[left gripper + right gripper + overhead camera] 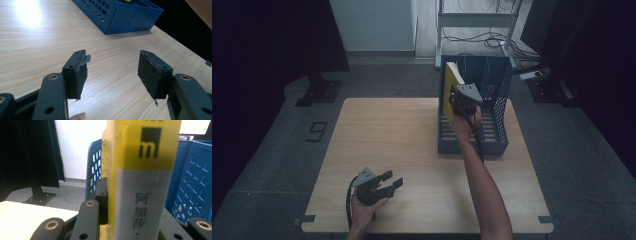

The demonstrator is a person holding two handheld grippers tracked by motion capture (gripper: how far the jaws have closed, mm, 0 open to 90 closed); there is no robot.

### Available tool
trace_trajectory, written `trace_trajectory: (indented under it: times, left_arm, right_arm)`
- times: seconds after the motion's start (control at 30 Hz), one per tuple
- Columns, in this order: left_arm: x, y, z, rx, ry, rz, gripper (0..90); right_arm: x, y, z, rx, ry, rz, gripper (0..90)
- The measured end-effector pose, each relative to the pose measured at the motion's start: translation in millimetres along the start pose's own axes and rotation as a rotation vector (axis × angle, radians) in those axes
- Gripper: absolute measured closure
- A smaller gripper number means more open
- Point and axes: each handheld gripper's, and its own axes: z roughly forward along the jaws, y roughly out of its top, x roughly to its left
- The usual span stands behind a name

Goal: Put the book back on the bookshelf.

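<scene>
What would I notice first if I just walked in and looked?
The bright yellow book, pinched by the right gripper and standing upright at the left end of the blue crate at the table's far right. Near the front edge, the left gripper rests with its jaws wide open, holding nothing.

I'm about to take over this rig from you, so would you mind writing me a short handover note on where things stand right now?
Right gripper: shut on the yellow book, held upright at the left end of the blue rack; whether the book rests on the rack floor I cannot tell.
Left gripper: open, holding nothing, low over the wooden table near its front edge.
Done: book gripped and brought to the rack.
Left, probably: seat the book in its slot and release.
</scene>
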Motion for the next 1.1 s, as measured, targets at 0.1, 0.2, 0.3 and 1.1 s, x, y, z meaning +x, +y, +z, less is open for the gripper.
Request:
trace_trajectory:
  times: [0.1,0.2,0.3,1.1]
  left_arm:
    - [0.5,0.2,-0.7,0.000,0.000,0.001,40.6]
    - [0.9,0.5,-1.7,-0.004,0.000,-0.001,40.6]
    - [1.3,0.5,-1.8,-0.004,0.001,-0.002,40.6]
    - [1.8,0.3,-2.5,-0.005,-0.004,-0.010,40.6]
  right_arm:
    - [1.9,-0.9,4.5,0.004,-0.001,-0.004,74.7]
    - [3.1,-2.9,7.8,0.004,-0.002,-0.001,74.7]
    - [3.8,-5.4,10.7,0.013,-0.005,-0.004,74.7]
    - [11.8,-23.6,34.6,0.047,-0.017,-0.018,74.7]
